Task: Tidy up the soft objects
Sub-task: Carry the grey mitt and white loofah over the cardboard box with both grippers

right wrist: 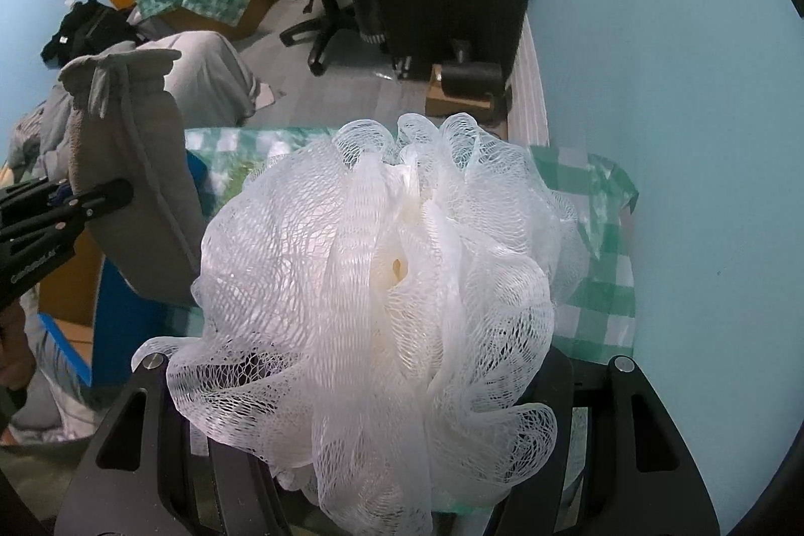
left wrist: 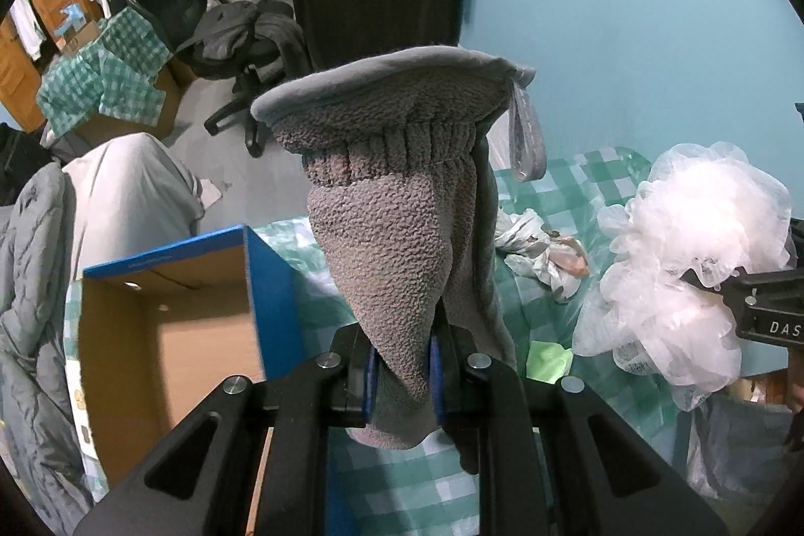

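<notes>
Above the checkered tabletop (left wrist: 578, 194) you have both soft things lifted at once: your left gripper (left wrist: 402, 380) has its fingers clenched on the lower end of the grey fleece mitt (left wrist: 387, 204), which stands up from the blue pads with its elastic cuff and hanging loop at the top, and your right gripper (right wrist: 362, 460) is grasping the white mesh bath pouf (right wrist: 382, 295), whose netting billows so far over the fingers that they are mostly hidden. From the left wrist view the pouf (left wrist: 688, 264) hangs off to the right of the mitt, well clear of the cloth. The open cardboard box (left wrist: 166, 315) with the blue outside sits just left of the mitt, and the part of its inside that shows holds nothing, so I judge the sorting to be early, with neither item put away yet. A crumpled bundle of printed cloth or wrap (left wrist: 542, 254) and a light green thing (left wrist: 547, 360) lie on the tabletop, probably left to gather. If the box is your destination, the mitt is the nearer drop.
</notes>
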